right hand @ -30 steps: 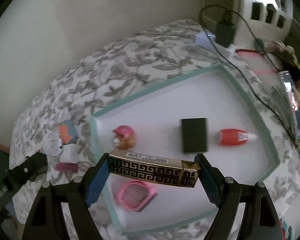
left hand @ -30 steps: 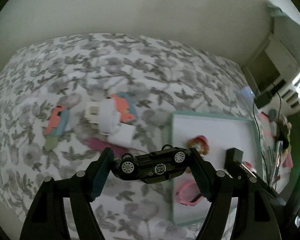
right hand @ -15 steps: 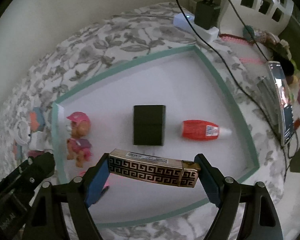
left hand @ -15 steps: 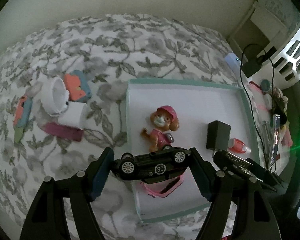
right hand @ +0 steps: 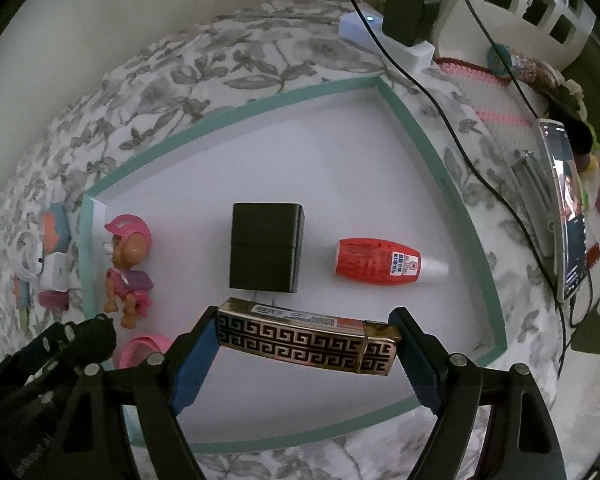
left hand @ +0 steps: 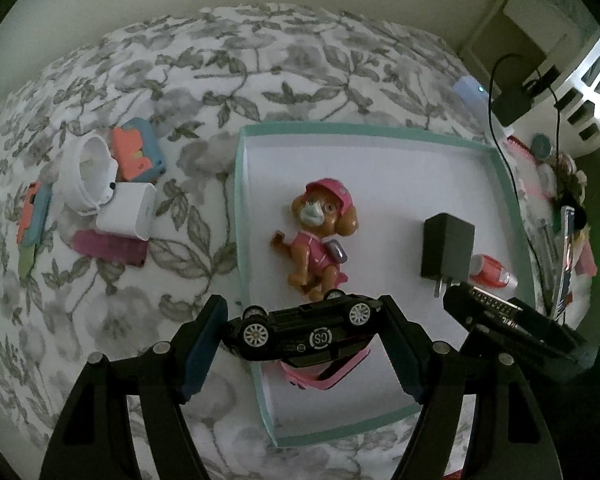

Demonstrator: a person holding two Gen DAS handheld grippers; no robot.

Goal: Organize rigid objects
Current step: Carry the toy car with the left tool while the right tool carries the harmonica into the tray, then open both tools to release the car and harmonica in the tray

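My left gripper [left hand: 303, 330] is shut on a black toy car [left hand: 305, 332], held wheels-up over the near left corner of the teal-rimmed white tray [left hand: 379, 130]. My right gripper [right hand: 305, 340] is shut on a black and gold patterned box [right hand: 307, 338], held over the tray's [right hand: 236, 114] front part. In the tray lie a pink dog figure [left hand: 319, 232], a black charger [right hand: 266, 252], a red bottle [right hand: 379, 262] and a pink ring-shaped thing [left hand: 323, 374], partly hidden under the car.
Left of the tray on the floral bedspread lie a white cup [left hand: 86, 176], a white box [left hand: 128, 216], a pink bar [left hand: 110, 246] and orange-blue toys [left hand: 138, 154]. Right of the tray are a power strip with cable [right hand: 395, 40], a phone [right hand: 565, 204] and clutter.
Both grippers have moved right and forward over the tray with their loads still held. The dog figure and charger now sit nearer in both views.
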